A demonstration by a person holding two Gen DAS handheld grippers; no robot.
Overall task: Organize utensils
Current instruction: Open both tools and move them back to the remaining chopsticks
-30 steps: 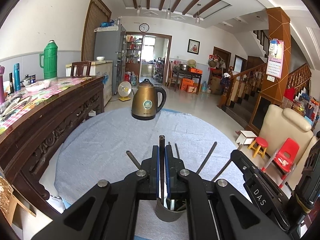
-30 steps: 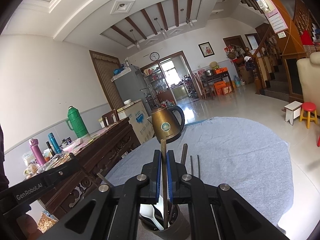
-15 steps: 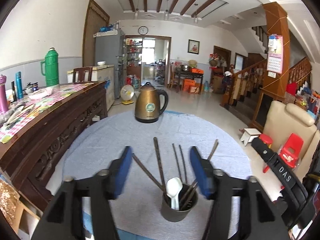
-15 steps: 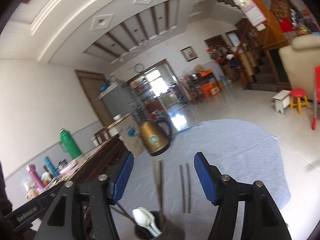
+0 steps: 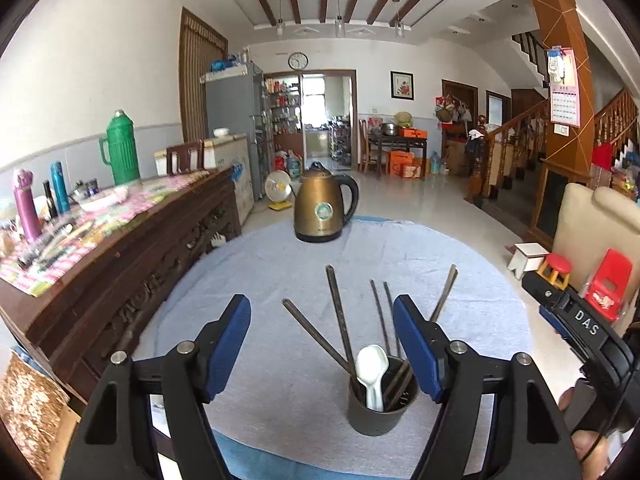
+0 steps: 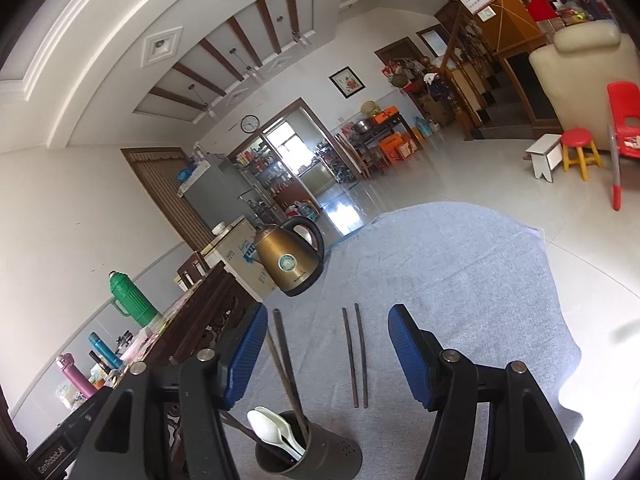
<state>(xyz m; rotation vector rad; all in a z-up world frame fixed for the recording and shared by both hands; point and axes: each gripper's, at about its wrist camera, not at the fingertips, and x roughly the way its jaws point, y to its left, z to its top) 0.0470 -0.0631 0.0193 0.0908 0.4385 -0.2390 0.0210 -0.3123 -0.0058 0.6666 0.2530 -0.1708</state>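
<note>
Dark holder [image 5: 382, 408]: stands upright on the near part of the blue-grey cloth [image 5: 256, 264].
Contents: brown chopsticks [image 5: 338, 320] fanning outward, white spoons [image 5: 372, 372] among them.
Loose pair [image 6: 356, 360]: two chopsticks lying flat on the cloth, just beyond the holder.
Left gripper [image 5: 322, 344]: blue pads spread wide, gripping nothing, above the holder.
Right gripper [image 6: 324, 354]: fingers wide apart, empty.
Kettle [image 5: 322, 208]: bronze, at the far edge.

"das" on right gripper [image 5: 585, 326]; "genrobot.ai" on left gripper [image 6: 51, 459]
</note>
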